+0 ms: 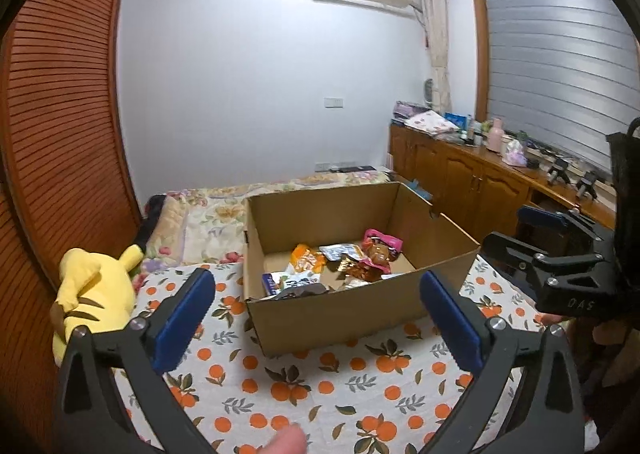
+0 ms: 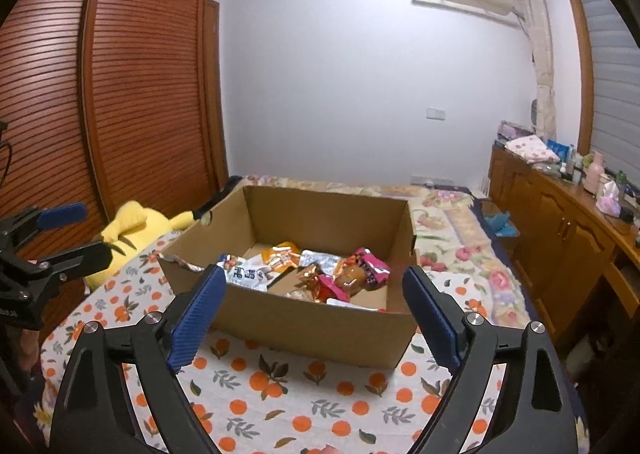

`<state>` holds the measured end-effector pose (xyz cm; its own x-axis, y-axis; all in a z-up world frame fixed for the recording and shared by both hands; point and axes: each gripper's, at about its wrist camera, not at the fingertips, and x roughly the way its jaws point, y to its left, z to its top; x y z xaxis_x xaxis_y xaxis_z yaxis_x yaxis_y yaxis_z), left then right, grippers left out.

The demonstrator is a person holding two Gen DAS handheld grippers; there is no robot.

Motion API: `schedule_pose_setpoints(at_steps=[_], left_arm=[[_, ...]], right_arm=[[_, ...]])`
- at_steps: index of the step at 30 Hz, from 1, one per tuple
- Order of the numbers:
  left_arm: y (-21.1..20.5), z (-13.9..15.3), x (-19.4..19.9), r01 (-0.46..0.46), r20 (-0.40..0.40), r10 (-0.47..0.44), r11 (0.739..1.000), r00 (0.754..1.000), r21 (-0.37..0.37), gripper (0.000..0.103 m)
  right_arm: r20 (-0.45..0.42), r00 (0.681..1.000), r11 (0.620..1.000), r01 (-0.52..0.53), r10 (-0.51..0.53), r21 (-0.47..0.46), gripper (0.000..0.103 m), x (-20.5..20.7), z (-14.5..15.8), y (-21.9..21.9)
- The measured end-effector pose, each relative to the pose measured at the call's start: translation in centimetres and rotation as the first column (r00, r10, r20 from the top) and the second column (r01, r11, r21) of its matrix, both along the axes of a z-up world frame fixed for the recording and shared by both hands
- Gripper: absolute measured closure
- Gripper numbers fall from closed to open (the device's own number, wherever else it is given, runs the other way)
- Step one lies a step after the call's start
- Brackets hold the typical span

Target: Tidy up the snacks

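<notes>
At the far left a yellow plush toy lies on the orange-print bedcover, its lower body cut off by the left gripper's frame. The left gripper hangs over the cover in front of the cardboard box, its blue pads spread wide with nothing between them. The box stands open-topped on the cover, and the snacks lie loose on its floor: an orange packet, a silver one, a pink packet and a blue-edged pack against the near wall. The near wall hides the lowest packets, so their number cannot be told. A blurred pale shape at the bottom edge of the left wrist view is possibly a fingertip. At the right the right gripper also faces the box, jaws well apart and empty. Beyond it a wooden cabinet carries small clutter too blurred to name.
</notes>
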<state>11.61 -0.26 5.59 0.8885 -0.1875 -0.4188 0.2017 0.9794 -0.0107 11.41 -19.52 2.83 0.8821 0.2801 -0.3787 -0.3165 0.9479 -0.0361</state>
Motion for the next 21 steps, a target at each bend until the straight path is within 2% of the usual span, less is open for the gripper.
schedule_pose_setpoints(at_steps=[4,9,12,21], left_arm=[[-0.3,-0.5,-0.7,-0.054,0.021,0.053,0.998,0.998,0.034,0.0],[0.1,-1.6,-0.9,-0.086,0.011,0.086,0.996,0.996,0.007,0.0],[0.1,-2.2,-0.9,-0.086,0.002,0.086,0.996,0.996,-0.004,0.0],[-0.2,-3.9,-1.1,-0.097,-0.018,0.097,0.995,0.995,0.023,0.0]], right_arm=[[0.007,1.0,1.0,0.023,-0.023,0.003,0.01,-0.8,-0.1,0.0],[0.016,0.998,0.998,0.056,-0.056,0.01,0.01,-1.7,-0.6,0.1],[0.026,0.997,0.997,0.077,-0.077,0.011,0.01,-2.2,-0.9,0.0],[0.033,0.992,0.993,0.121,-0.121,0.01,0.01,-3.4,-1.9,-0.7]])
